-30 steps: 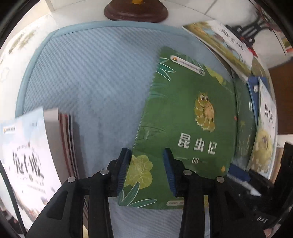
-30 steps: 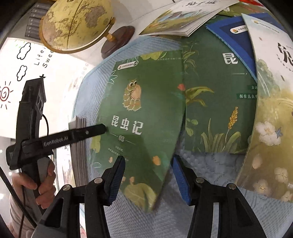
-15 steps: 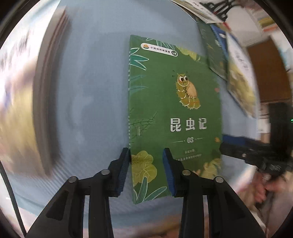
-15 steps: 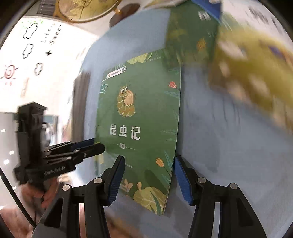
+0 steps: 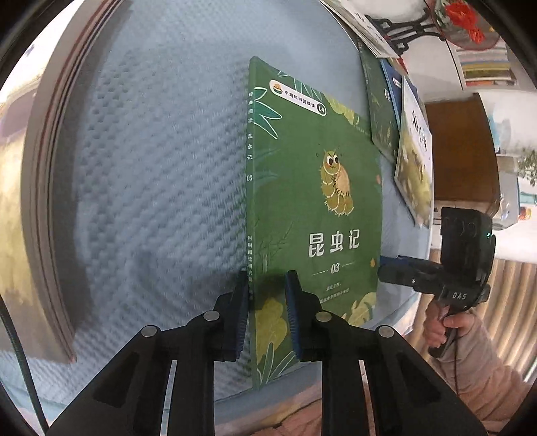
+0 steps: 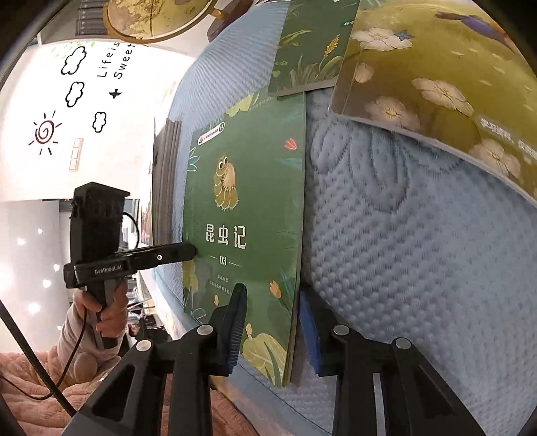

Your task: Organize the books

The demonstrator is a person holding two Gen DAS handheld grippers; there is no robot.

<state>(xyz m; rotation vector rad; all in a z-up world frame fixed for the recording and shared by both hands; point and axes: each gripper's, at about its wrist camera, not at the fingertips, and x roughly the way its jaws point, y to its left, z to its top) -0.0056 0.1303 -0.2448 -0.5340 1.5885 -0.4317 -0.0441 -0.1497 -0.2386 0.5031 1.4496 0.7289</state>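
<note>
A green book (image 5: pixel 319 201) with a caterpillar on its cover lies on the blue quilted mat (image 5: pixel 151 167), its lower end at the mat's near edge. My left gripper (image 5: pixel 265 302) is shut on its spine side near the lower corner. In the right wrist view the same green book (image 6: pixel 248 208) has its right edge between the jaws of my right gripper (image 6: pixel 272 322). Those jaws are closing, one finger over the cover and one beside the edge, and a gap still shows. The left gripper's tips (image 6: pixel 188 251) touch the book's left edge there.
A stack of books (image 5: pixel 43 201) lies at the mat's left. More books (image 5: pixel 412 161) overlap at the right, among them a yellow-green flowered one (image 6: pixel 436 84) and a green one (image 6: pixel 308 43). A globe (image 6: pixel 161 16) stands behind. Hands (image 6: pixel 107 312) hold both grippers over a pink blanket.
Both grippers closed in on the green book's lower end and tipped downward. The left jaws shut on its spine side and the right jaws narrowed. The book now lies apart from the other books.
</note>
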